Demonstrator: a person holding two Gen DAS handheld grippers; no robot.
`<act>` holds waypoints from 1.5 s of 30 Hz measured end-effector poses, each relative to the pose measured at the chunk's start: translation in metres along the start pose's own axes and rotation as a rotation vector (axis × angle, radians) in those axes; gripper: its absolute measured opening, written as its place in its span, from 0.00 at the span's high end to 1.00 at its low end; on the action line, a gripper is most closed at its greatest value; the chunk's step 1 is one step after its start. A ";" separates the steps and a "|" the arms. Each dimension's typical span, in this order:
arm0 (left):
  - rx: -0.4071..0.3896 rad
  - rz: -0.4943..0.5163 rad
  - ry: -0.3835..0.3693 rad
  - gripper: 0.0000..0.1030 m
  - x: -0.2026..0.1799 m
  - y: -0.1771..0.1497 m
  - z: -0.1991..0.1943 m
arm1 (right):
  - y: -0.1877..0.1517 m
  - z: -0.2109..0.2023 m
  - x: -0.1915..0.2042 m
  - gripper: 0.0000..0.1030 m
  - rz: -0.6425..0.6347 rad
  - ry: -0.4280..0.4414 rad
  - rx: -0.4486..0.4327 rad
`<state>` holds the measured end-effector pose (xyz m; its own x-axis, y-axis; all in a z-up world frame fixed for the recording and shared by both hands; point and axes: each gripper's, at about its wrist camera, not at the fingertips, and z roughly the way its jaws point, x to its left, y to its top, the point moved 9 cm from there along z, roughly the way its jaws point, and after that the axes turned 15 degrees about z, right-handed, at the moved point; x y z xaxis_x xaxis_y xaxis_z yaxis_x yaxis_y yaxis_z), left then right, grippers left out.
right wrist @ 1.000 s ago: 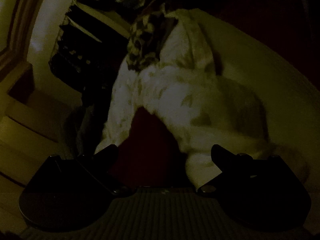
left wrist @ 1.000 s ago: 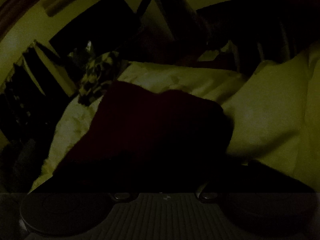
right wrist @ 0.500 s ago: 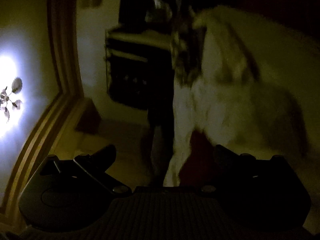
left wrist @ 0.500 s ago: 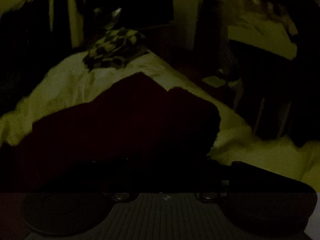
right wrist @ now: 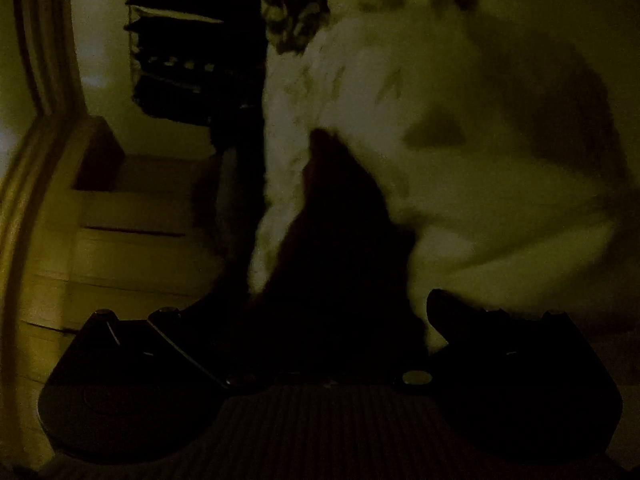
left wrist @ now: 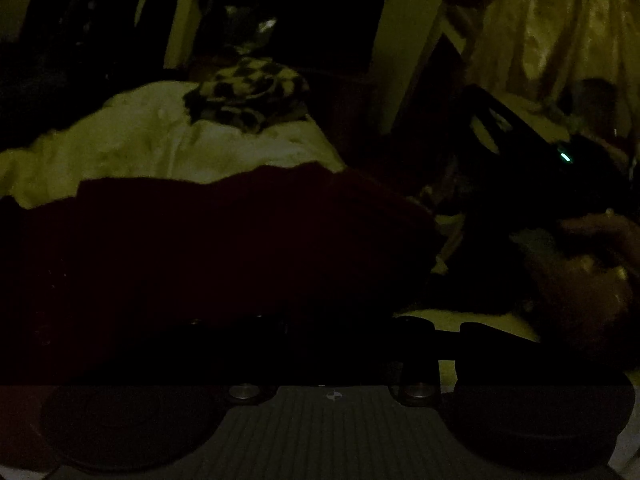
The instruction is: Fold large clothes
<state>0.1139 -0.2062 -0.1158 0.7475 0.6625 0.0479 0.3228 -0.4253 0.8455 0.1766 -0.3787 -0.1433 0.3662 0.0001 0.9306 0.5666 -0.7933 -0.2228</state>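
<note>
Dark maroon knit garment (left wrist: 224, 248) drapes over left gripper (left wrist: 328, 344), finger gap hidden so cannot tell; it also fills the span between right gripper (right wrist: 332, 320)'s wide-set fingers, grip unclear; lift both edges level over pale rumpled bedding (left wrist: 132, 144) for an even fold.

Cloth on cloth, seen in dim light

The dark red garment (left wrist: 224, 240) looked like matt, finely ribbed fabric, lying on a pale bedsheet (left wrist: 132, 148) of soft, creased cloth. A checkered cloth (left wrist: 244, 96) looked matt too. The left gripper (left wrist: 332, 344) showed matt black plastic with dull metal screws (its base ridged); the curtain (left wrist: 560, 20) had a faint sheen.
</note>
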 end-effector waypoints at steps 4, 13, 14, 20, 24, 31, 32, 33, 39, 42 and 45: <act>0.012 0.035 0.013 0.13 -0.004 -0.005 0.003 | 0.003 0.027 -0.005 0.00 0.027 0.017 -0.019; 0.025 0.088 0.041 0.12 -0.013 -0.016 0.009 | 0.013 0.049 -0.031 0.57 -0.007 -0.082 -0.098; 0.022 0.078 0.036 0.12 -0.012 -0.016 0.009 | 0.012 0.046 -0.033 0.60 0.005 -0.068 -0.094; -0.012 0.017 0.019 0.12 -0.003 -0.011 -0.005 | -0.001 0.045 -0.011 0.68 -0.154 -0.081 -0.133; -0.049 -0.033 0.002 0.12 0.005 -0.006 -0.018 | -0.015 0.043 0.010 0.69 -0.253 -0.049 -0.157; -0.112 -0.155 -0.030 0.12 0.023 -0.003 -0.043 | -0.035 0.041 0.029 0.70 -0.274 0.028 -0.177; -0.120 -0.170 -0.031 0.12 0.027 -0.002 -0.046 | -0.037 0.042 0.032 0.70 -0.283 0.026 -0.181; -0.126 -0.186 -0.033 0.12 0.031 -0.002 -0.048 | -0.040 0.043 0.036 0.70 -0.297 0.023 -0.185; -0.222 -0.328 -0.028 0.12 0.074 0.011 -0.091 | -0.068 0.066 0.075 0.70 -0.342 0.027 -0.186; -0.272 -0.402 -0.006 0.13 0.108 0.010 -0.120 | -0.094 0.093 0.106 0.69 -0.404 0.009 -0.167; -0.295 -0.509 0.023 0.13 0.149 -0.001 -0.149 | -0.126 0.137 0.136 0.70 -0.502 -0.040 -0.144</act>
<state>0.1384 -0.0156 -0.0300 0.5266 0.7530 -0.3945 0.4601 0.1377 0.8771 0.2560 -0.1957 -0.0280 0.1046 0.4230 0.9001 0.5733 -0.7652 0.2930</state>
